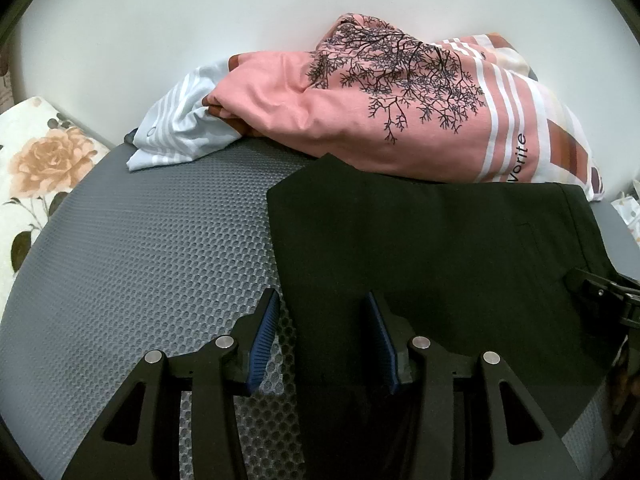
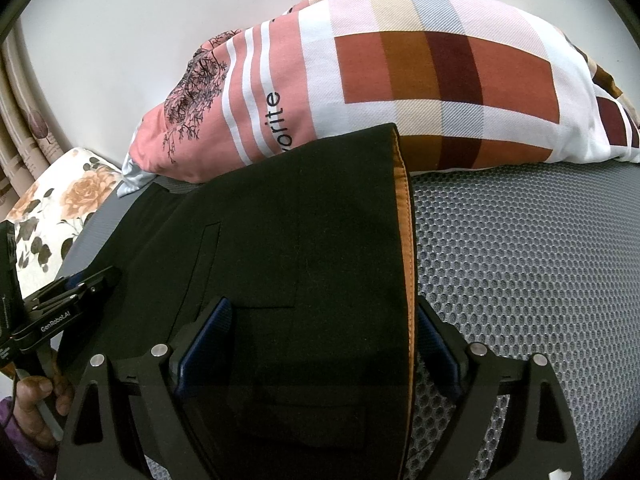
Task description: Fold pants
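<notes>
Your work surface is a grey honeycomb-mesh mat point(image 1: 160, 240) that fills the lower half of both views, with a plain white wall point(image 1: 160, 20) across the top. A big pink pillow point(image 1: 380, 120) printed with a black tree and plaid blocks lies along the mat's far edge; a pale blue striped cloth point(image 1: 180, 128) is tucked at its left end. A floral cushion point(image 1: 36, 168) sits at the left edge of the frame, and curtains point(image 2: 28, 112) hang at upper left in the right wrist view. The black pants point(image 1: 420, 248) lie folded flat at centre-right, far edge touching the pillow, an orange lining strip showing along their right edge. Your left gripper point(image 1: 322, 340) is released, fingers straddling the pants' left edge. Your right gripper point(image 2: 320, 344) is spread wide, straddling the near waistband area without clamping.
</notes>
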Motion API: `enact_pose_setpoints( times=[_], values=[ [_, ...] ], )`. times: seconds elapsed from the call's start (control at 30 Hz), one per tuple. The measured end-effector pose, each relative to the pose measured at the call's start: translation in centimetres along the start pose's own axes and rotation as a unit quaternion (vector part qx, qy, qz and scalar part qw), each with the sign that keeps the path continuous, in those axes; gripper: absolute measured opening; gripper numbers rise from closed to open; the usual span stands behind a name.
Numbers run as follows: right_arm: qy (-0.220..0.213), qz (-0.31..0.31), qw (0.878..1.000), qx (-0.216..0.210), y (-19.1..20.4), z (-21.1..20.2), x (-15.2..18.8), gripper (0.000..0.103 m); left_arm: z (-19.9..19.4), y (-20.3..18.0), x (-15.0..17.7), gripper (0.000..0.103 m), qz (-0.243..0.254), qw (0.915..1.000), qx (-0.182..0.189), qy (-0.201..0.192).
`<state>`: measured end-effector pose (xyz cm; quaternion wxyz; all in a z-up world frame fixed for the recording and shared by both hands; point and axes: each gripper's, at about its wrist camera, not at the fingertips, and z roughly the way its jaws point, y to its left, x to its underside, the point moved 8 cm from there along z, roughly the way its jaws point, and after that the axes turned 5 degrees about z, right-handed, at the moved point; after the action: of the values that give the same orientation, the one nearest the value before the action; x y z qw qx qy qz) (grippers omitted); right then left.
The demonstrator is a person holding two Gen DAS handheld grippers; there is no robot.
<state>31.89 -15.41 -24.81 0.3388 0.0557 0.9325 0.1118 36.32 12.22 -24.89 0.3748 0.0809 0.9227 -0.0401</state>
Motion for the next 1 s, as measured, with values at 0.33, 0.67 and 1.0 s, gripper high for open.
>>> enact_pose_setpoints(
  times=[0.33,0.67,1.0],
  values=[
    [0.0,0.0,1.0,0.0,-0.1,0.05,-0.02,0.088,-0.03,0.02,-0.03,0.046,0.001,1.0,0.0,0.0],
    [0.0,0.0,1.0,0.003,-0.37,0.15,-0.09,0.09,-0.05,-0.14,-0.01,0.047,0.002,1.0,-0.002,-0.001],
    [0.0,-0.001,1.0,0.005,-0.37,0.1,-0.15,0.091,-0.21,0.16,-0.07,0.049,0.005,1.0,-0.008,-0.002]
  ],
)
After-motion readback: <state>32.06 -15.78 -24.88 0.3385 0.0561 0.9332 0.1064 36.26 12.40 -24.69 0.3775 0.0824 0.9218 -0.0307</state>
